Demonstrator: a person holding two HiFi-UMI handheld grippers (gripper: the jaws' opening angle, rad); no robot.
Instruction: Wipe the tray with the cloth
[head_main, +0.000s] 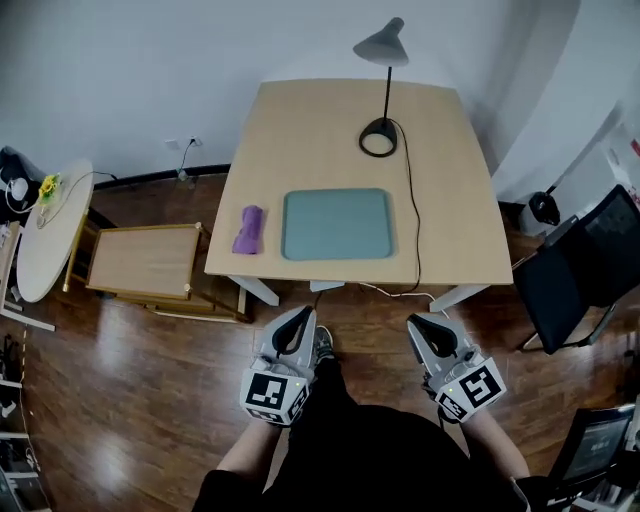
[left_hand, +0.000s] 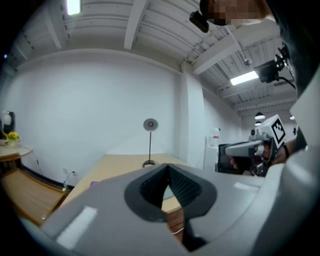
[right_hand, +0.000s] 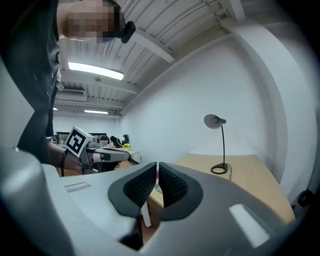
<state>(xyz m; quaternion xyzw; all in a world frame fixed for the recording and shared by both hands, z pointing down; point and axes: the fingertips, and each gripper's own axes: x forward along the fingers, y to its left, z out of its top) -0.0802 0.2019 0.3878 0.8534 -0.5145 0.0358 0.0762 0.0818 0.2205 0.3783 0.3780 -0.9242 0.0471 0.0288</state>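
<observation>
We stand short of the light wooden table (head_main: 300, 130), with both tools held over the dark wooden floor (head_main: 150, 380). We judge the step in hand to be the reach for the cloth. The small folded purple cloth (head_main: 250, 229) lies on the table top, just beside the left edge of the flat grey-green rectangular tray (head_main: 337, 224) and not touching it. The tray sits bare near the table's front edge.

The left gripper (head_main: 298, 320) has its jaws closed tip to tip with nothing between them. The right gripper (head_main: 424, 325) shows its ribbed pads drawn together to a hairline slit, and it is also empty. Both point roughly level toward the table.

The cloth lies on the left, so we think the left gripper suits the pick. We should spread its jaws wide before it arrives, not over the cloth. We should then tip it down and close across the cloth's narrow width. A deep bite through the whole fold should stop the cloth trailing open when lifted.

The tray looks light and may slide under a wipe, so the right gripper could rest on its right rim to steady it. There we must mind the thin black cable (head_main: 413, 230) of the black desk lamp (head_main: 383, 90). It runs close past the tray's right edge and over the table front, and a snag could tug the lamp.
</observation>
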